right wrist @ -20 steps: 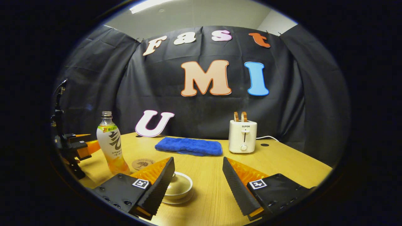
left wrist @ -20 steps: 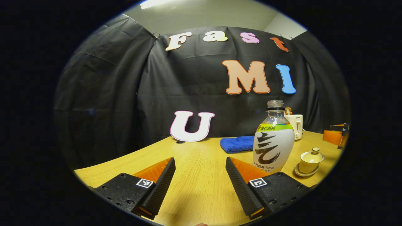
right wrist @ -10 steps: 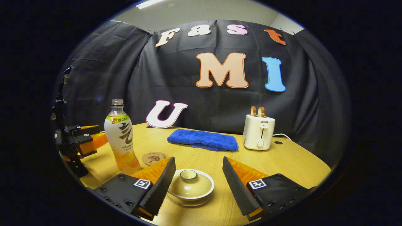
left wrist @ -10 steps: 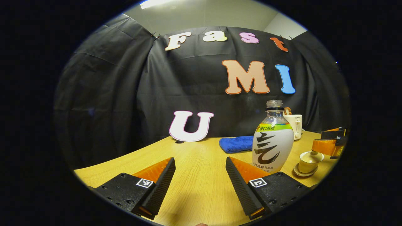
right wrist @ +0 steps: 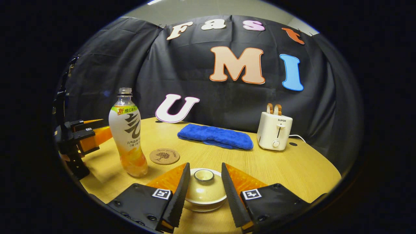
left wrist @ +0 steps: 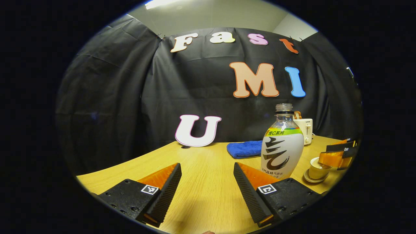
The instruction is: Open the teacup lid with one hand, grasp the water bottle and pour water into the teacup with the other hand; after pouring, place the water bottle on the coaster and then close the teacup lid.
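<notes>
Teacup lid (right wrist: 203,187), a cream china dome with a small round knob, sits on its cup near the front of the wooden tabletop (right wrist: 292,169). The right tool (right wrist: 204,195) is half open around it, maybe not touching. The left tool (left wrist: 208,190) waits wide open and empty beside the clear plastic water bottle (left wrist: 282,143), so opening, pouring and closing are all left.

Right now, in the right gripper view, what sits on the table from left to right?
Other tool → clear plastic bottle of orange drink → round brown coaster → blue folded towel → white toaster.
</notes>
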A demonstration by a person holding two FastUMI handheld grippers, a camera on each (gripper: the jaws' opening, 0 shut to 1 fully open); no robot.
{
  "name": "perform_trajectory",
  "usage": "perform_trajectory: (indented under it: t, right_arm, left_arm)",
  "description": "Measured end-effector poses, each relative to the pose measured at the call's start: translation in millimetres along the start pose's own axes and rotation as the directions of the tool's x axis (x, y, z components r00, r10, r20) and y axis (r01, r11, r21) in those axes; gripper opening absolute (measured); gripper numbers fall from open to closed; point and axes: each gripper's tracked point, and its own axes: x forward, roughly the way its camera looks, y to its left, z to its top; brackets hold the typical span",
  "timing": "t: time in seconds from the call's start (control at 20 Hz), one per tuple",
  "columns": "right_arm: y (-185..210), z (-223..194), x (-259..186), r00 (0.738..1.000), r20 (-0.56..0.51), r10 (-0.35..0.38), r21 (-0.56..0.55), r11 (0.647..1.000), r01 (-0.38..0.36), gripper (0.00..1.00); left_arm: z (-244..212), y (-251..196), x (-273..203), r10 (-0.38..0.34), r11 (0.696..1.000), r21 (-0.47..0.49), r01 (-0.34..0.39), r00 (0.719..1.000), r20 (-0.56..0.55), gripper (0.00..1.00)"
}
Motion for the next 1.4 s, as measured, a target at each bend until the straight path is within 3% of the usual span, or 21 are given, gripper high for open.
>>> perform_trajectory:
  t: [0.1, 0.2, 0.9, 1.15, 1.4]
  right_arm:
    - [2.2, -3.7, 4.6, 1.0, -0.006, 0.009, 0.006, 1.0, -0.009, 0.65]
    - [1.9, -0.4, -0.2, 1.0, -0.005, 0.003, 0.026, 1.0, -0.003, 0.34]
    - [-4.0, 18.6, -9.9, 0.999, 0.052, 0.007, 0.06, 0.998, -0.01, 0.31]
    - [-16.2, 32.1, -27.8, 0.996, 0.089, -0.001, 0.051, 0.999, -0.004, 0.31]
    - [-39.7, 39.6, -43.8, 0.993, 0.113, -0.028, 0.087, 0.996, 0.018, 0.31]
  left_arm:
    - [0.3, -0.3, -0.3, 0.0, 1.0, 0.0, 0.0, 1.0, 0.0, 0.94]
    - [0.3, 0.5, -0.8, 0.0, 1.0, 0.0, 0.0, 1.0, 0.0, 0.94]
    - [0.2, -0.8, -0.8, -0.003, 1.0, -0.002, 0.003, 1.0, -0.001, 0.94]
    - [0.7, -7.4, -1.5, -0.036, 0.999, 0.001, 0.036, 0.999, 0.0, 0.94]
    - [1.5, -26.5, -22.0, -0.119, 0.993, -0.013, 0.119, 0.993, 0.001, 0.94]
